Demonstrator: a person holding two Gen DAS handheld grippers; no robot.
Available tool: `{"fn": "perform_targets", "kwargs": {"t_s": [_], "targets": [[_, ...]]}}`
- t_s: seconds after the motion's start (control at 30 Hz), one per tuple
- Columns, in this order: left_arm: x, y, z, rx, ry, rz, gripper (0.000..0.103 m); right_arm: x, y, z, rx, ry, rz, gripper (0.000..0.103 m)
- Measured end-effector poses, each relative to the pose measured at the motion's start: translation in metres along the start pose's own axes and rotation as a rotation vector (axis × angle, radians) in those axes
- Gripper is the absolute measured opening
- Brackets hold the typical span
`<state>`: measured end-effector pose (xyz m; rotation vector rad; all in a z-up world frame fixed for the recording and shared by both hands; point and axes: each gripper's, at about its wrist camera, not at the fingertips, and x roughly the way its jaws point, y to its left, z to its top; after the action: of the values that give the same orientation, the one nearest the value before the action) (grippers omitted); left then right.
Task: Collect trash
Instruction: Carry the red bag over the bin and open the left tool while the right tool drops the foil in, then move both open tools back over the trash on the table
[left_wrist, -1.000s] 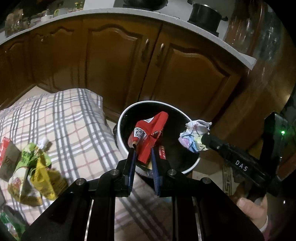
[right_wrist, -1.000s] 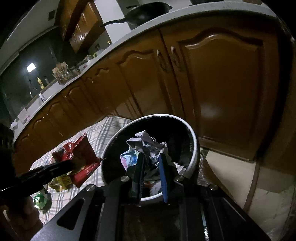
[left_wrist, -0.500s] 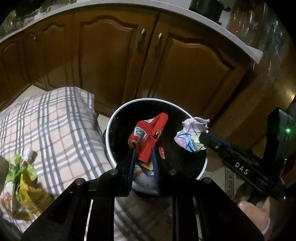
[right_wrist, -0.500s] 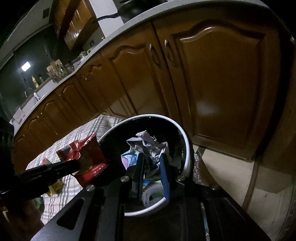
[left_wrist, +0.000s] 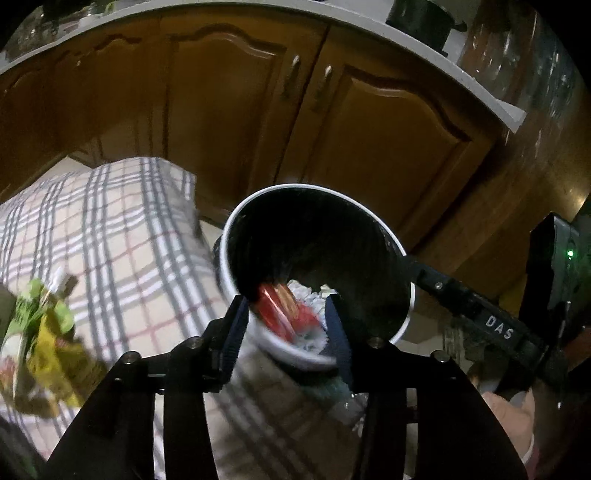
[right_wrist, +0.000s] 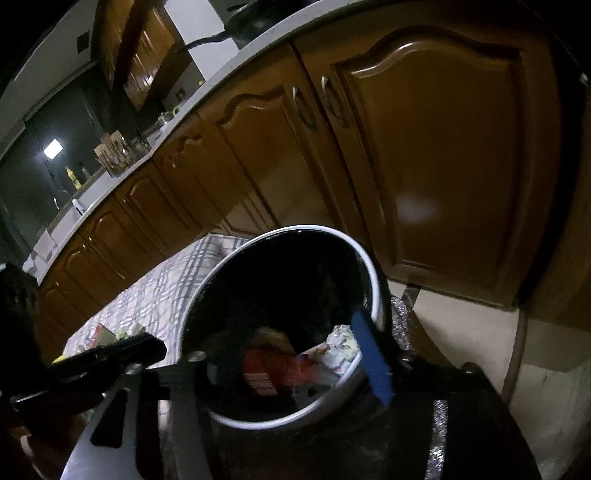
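Over the bin (left_wrist: 229, 236), both hand-held grippers' jaws have just been opening, empty; red wrapper (left_wrist: 280, 314) and paper ball (right_wrist: 341, 347) are lying inside, green wrappers (left_wrist: 40, 343) still waiting on the cloth (left_wrist: 122, 236).

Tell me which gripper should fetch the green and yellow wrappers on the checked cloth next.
Left, probably. The left gripper is open and empty over the bin, and the green and yellow wrappers lie on its side. The right gripper is beyond the bin.
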<state>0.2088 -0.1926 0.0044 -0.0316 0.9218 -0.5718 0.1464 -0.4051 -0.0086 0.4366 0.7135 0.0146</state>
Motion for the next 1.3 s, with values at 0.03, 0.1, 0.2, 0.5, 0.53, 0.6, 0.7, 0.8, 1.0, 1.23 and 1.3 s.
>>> {"fn": "perform_targets", "kwargs": {"t_s": [0.03, 0.1, 0.2, 0.5, 0.53, 0.6, 0.7, 0.8, 1.0, 1.23, 1.3], "targets": [[-0.003, 0.002, -0.003, -0.003, -0.005, 0.003, 0.047, -0.002, 0.002, -0.002, 0.000, -0.004, 0.004, 0.070], [-0.013, 0.008, -0.012, -0.017, -0.018, 0.010, 0.049, -0.006, 0.007, -0.007, -0.001, -0.009, 0.018, 0.074], [-0.026, 0.018, -0.025, -0.030, -0.029, 0.022, 0.049, -0.012, 0.016, -0.015, -0.003, -0.014, 0.038, 0.075], [-0.068, 0.056, -0.059, -0.101, -0.056, 0.068, 0.049, -0.021, 0.048, -0.035, -0.017, -0.002, 0.109, 0.077], [-0.073, 0.061, -0.062, -0.113, -0.060, 0.073, 0.049, -0.021, 0.052, -0.038, -0.020, 0.002, 0.118, 0.077], [-0.081, 0.070, -0.068, -0.132, -0.065, 0.079, 0.049, -0.022, 0.061, -0.042, -0.031, 0.009, 0.131, 0.077], [-0.094, 0.084, -0.075, -0.154, -0.079, 0.101, 0.049, -0.021, 0.073, -0.049, -0.042, 0.021, 0.153, 0.077], [-0.105, 0.098, -0.081, -0.178, -0.090, 0.124, 0.049, -0.019, 0.089, -0.057, -0.060, 0.035, 0.171, 0.077], [-0.122, 0.124, -0.090, -0.215, -0.103, 0.165, 0.049, -0.011, 0.114, -0.070, -0.091, 0.071, 0.200, 0.077], [-0.131, 0.153, -0.094, -0.253, -0.103, 0.194, 0.049, -0.001, 0.141, -0.081, -0.114, 0.102, 0.229, 0.077], [-0.131, 0.159, -0.092, -0.251, -0.098, 0.203, 0.049, 0.003, 0.147, -0.082, -0.120, 0.107, 0.237, 0.077]]}}
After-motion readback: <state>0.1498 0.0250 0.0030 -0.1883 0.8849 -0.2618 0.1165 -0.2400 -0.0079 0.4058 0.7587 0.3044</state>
